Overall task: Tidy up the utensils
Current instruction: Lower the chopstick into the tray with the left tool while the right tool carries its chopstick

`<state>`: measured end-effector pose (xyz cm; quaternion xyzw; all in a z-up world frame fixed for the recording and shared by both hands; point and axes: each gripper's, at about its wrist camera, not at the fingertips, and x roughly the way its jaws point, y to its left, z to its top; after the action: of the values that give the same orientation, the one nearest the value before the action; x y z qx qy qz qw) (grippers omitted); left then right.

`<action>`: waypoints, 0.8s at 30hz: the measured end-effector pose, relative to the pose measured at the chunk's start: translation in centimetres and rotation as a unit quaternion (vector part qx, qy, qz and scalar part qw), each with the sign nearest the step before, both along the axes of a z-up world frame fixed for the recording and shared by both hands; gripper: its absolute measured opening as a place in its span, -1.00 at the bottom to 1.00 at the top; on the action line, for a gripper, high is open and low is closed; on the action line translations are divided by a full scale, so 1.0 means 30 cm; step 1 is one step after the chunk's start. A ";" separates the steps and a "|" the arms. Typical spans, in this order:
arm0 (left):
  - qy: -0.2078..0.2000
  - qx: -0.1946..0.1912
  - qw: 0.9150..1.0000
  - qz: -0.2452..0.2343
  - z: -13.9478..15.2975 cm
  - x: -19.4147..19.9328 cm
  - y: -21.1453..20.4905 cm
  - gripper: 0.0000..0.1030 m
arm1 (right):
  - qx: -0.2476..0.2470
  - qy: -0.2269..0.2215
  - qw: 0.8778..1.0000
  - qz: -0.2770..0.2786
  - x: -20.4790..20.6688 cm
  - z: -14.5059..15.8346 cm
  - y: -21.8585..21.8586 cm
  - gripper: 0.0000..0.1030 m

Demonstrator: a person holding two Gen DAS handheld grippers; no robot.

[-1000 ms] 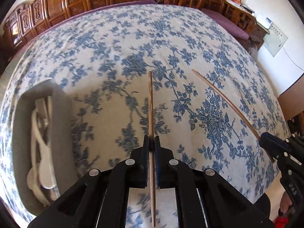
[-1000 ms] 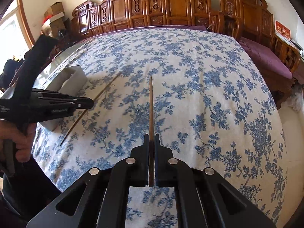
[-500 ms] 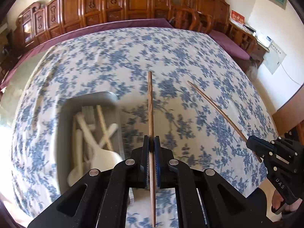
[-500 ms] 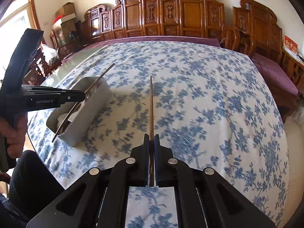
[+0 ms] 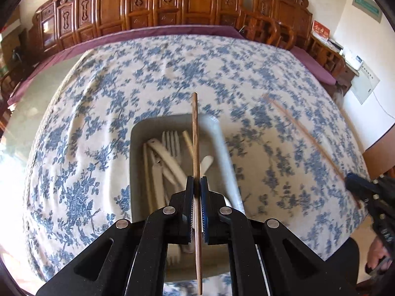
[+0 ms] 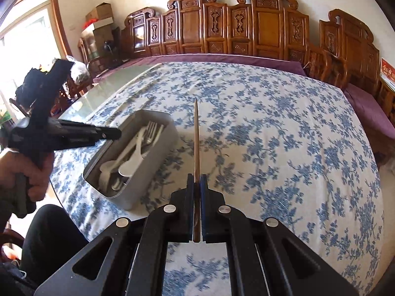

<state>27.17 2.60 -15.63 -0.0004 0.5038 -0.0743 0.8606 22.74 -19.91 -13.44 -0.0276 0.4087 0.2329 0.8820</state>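
Note:
My left gripper (image 5: 196, 181) is shut on a wooden chopstick (image 5: 195, 128) that points forward above a grey tray (image 5: 135, 162). White plastic forks, spoons and knives (image 5: 170, 162) lie in the tray, with a pale stick among them. My right gripper (image 6: 196, 177) is shut on a second wooden chopstick (image 6: 196, 138), held above the floral tablecloth (image 6: 284, 148), right of the tray (image 6: 148, 175). In the left wrist view, the right gripper (image 5: 350, 181) is at the right edge with its chopstick (image 5: 303, 133) blurred. The right wrist view shows the left gripper (image 6: 117, 133) beside the tray's near left end.
The blue-and-white cloth covers a large table with a bare glass strip (image 6: 118, 83) at its left. Carved wooden chairs (image 6: 222, 29) line the far side and more chairs (image 5: 269, 29) stand at the right. A person's hand (image 6: 24, 167) and dark-clothed leg (image 6: 49, 234) are at the near left.
Both grippers, each still holding its chopstick, have swung left and risen a little. The tray has gone from the left edge of the left wrist view to directly under the left gripper.

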 end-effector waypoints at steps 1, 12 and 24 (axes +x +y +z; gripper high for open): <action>0.004 0.003 1.000 0.000 -0.015 0.004 0.007 -0.92 | 0.001 0.000 1.000 0.001 -0.001 0.002 0.007 -0.89; 0.032 0.000 0.999 0.002 -0.125 0.036 0.038 -0.92 | 0.004 0.002 1.000 0.015 -0.005 0.013 0.082 -0.89; 0.030 -0.003 0.999 0.014 -0.098 0.042 0.076 -0.83 | 0.018 0.013 0.999 0.028 -0.007 0.006 0.155 -0.89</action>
<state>28.43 4.90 -18.58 -0.0124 0.5294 -0.0641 0.8458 22.52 -15.26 -13.26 -0.0204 0.4147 0.2646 0.8704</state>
